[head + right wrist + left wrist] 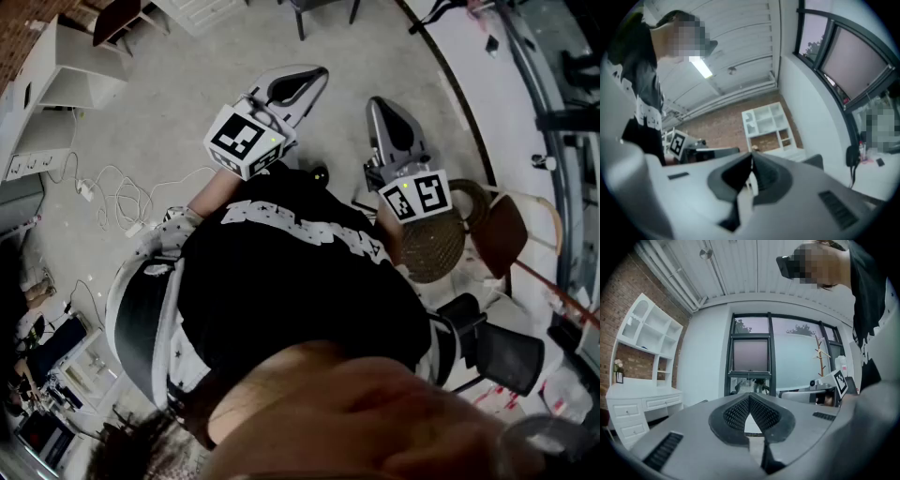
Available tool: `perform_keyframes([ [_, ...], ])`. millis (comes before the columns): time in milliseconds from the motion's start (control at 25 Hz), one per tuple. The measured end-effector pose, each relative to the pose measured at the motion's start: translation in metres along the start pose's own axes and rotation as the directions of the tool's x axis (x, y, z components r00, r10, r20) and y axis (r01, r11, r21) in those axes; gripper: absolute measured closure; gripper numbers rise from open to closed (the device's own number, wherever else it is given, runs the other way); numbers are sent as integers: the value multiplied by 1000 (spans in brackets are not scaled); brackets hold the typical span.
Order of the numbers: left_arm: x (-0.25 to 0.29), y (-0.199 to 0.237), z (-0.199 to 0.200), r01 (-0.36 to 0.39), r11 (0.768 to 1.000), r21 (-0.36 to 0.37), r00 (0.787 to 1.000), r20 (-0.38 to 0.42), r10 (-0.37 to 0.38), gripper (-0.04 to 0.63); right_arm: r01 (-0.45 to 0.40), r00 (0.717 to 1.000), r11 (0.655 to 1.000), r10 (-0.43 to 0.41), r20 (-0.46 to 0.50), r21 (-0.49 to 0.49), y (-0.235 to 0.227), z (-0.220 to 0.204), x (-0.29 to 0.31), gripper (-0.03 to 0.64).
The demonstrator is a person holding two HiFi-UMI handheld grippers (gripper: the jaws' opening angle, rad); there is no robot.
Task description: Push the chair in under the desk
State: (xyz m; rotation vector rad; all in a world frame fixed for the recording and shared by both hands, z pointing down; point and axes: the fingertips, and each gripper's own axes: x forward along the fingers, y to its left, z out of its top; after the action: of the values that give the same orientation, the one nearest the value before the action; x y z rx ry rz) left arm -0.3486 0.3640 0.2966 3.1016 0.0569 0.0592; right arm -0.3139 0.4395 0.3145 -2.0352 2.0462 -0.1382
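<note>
Left gripper [317,75] and right gripper [382,106] were both pressed together, empty, up by your chest. The likely chair [117,19] sat well apart, near the white desk [66,70]. You needed to close in and push its back squarely.

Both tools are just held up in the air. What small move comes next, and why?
Probably carry both toward what looks like the dark chair by the white desk. The left gripper and right gripper have their jaws shut, hold nothing and touch nothing, so pushing cannot start until they reach a chair.
</note>
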Motion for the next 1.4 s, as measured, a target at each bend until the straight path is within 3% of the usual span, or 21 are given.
perform_keyframes([
  [160,-4,-4,-1,-1,999,40,1000,-7,1,563,1,1000,1000,-1,1,-7,0,-1,-3,586],
  [960,-16,-13,-6,-27,1000,-5,999,-24,27,563,-33,997,999,31,72,35,10,-1,-19,584],
  [1400,17,-17,-5,45,999,3,999,-20,-45,563,12,996,1000,-12,88,-1,-12,9,-26,584],
])
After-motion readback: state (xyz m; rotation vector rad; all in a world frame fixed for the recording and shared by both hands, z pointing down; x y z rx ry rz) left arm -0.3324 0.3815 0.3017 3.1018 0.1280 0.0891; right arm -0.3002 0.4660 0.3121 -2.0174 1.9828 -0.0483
